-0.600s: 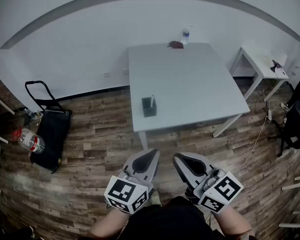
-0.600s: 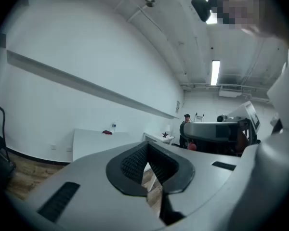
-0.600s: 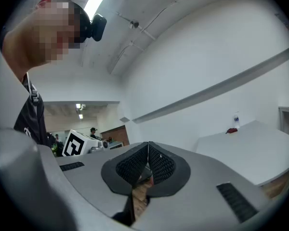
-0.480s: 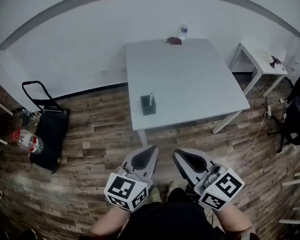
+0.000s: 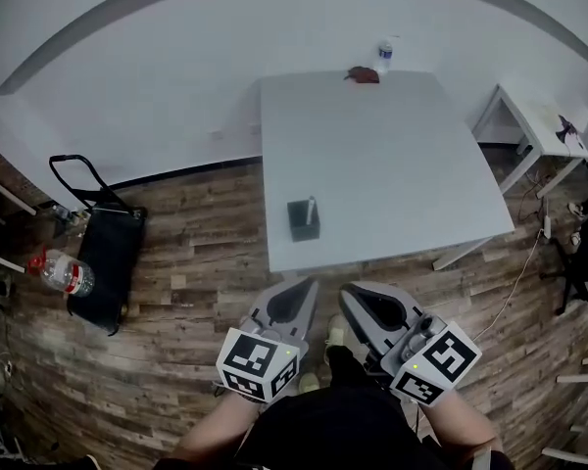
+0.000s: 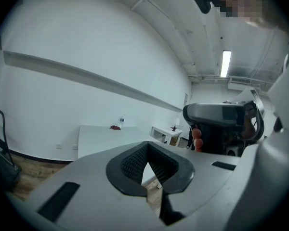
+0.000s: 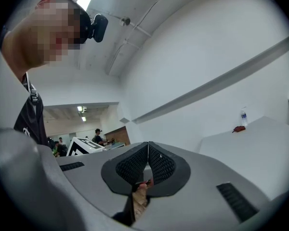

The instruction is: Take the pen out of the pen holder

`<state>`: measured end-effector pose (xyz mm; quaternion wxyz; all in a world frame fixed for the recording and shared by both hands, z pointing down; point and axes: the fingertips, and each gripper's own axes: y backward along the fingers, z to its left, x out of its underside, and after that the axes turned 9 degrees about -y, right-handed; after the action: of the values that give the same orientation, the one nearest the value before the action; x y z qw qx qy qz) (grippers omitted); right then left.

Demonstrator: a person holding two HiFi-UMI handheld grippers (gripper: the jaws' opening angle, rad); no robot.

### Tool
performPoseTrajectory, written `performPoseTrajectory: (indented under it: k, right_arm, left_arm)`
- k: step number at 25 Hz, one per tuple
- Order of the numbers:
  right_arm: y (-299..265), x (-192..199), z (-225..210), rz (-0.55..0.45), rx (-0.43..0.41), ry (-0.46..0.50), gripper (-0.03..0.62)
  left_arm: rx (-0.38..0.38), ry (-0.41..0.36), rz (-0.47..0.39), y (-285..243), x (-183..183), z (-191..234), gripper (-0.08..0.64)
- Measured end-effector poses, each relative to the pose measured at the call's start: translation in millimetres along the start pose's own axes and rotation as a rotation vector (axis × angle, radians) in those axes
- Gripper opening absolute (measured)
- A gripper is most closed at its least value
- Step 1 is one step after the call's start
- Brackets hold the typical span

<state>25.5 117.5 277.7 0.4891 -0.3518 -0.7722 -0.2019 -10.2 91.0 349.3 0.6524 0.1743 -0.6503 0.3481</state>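
Note:
A dark square pen holder (image 5: pixel 304 219) stands near the front left corner of the white table (image 5: pixel 402 164), with a light pen (image 5: pixel 310 205) sticking up out of it. My left gripper (image 5: pixel 296 299) and right gripper (image 5: pixel 365 302) hang side by side low in the head view, over the wooden floor short of the table's front edge. Both are shut with nothing between their jaws. In the left gripper view the left gripper (image 6: pixel 147 159) points toward the table (image 6: pixel 101 138); the holder is hidden there. The right gripper (image 7: pixel 148 155) points at the wall.
A water bottle (image 5: pixel 384 55) and a small dark red thing (image 5: pixel 362 74) sit at the table's far edge. A black trolley (image 5: pixel 103 253) and a plastic bottle (image 5: pixel 62 271) are on the floor at left. A small white side table (image 5: pixel 539 130) stands at right, beside chairs.
The view has shifted closer to the table: table and pen holder now sit lower and slightly right in the head view. Both grippers stay shut and low in front of me.

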Motion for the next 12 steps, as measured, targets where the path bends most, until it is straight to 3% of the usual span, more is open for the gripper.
performPoseTrajectory:
  k: [5, 12]
  right_arm:
    - [-26.7, -19.5, -44.8, 0.028, -0.029, -0.015, 0.012]
    - [-56.3, -41.2, -98.9, 0.076, -0.096, -0.044, 0.012]
  left_arm:
    - [-0.043, 0.008, 0.058, -47.7, 8.8, 31.9, 0.006]
    - [-0.13, 0.042, 0.185, -110.3, 47.6, 75.0, 0.006]
